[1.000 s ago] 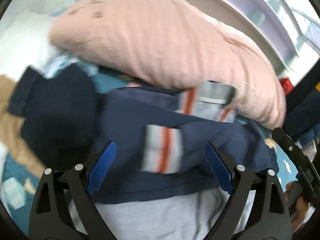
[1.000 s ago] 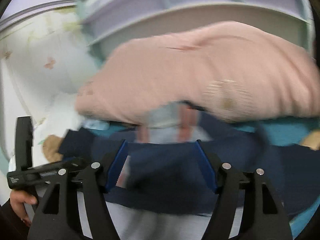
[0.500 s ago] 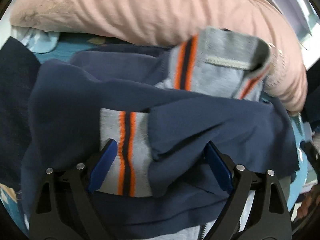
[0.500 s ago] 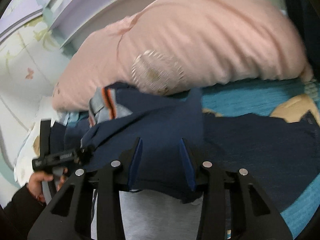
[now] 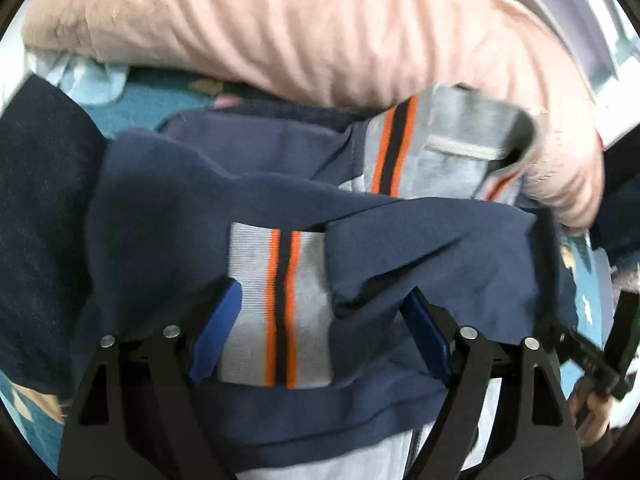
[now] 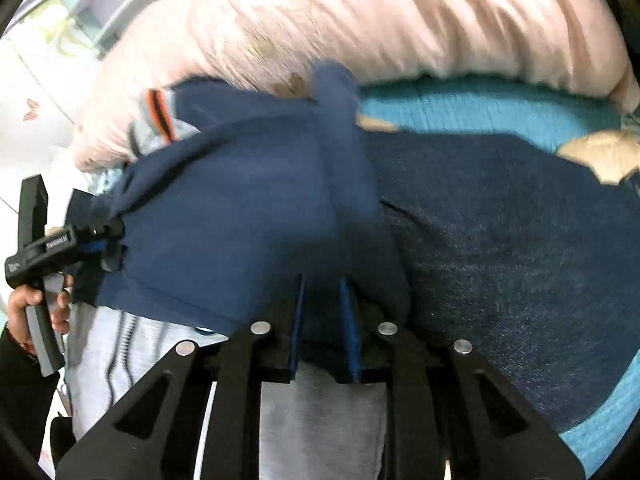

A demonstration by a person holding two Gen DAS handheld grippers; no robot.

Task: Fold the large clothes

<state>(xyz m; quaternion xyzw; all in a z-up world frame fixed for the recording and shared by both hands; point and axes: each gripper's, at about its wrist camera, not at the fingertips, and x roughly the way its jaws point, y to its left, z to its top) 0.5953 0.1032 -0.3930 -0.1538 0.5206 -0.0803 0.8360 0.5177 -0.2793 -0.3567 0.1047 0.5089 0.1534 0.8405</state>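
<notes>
A navy blue jacket (image 5: 200, 208) with grey cuffs and collar striped orange lies crumpled on the bed, its grey lower part nearest me. My left gripper (image 5: 324, 320) is open, its blue pads on either side of a striped grey cuff (image 5: 276, 304) and a navy fold. My right gripper (image 6: 322, 304) is shut on a fold of the navy jacket (image 6: 240, 208) at its right side. The left gripper (image 6: 80, 240) also shows at the left of the right wrist view, held by a hand.
A large pink pillow (image 5: 304, 32) lies just behind the jacket, also in the right wrist view (image 6: 400, 16). A dark navy knit garment (image 6: 520, 232) lies to the right and another (image 5: 36, 208) to the left. The teal patterned bedspread (image 6: 472, 104) lies beneath.
My right gripper has closed from half open onto the navy fold. My left gripper has come lower and closer over the striped cuff, still open.
</notes>
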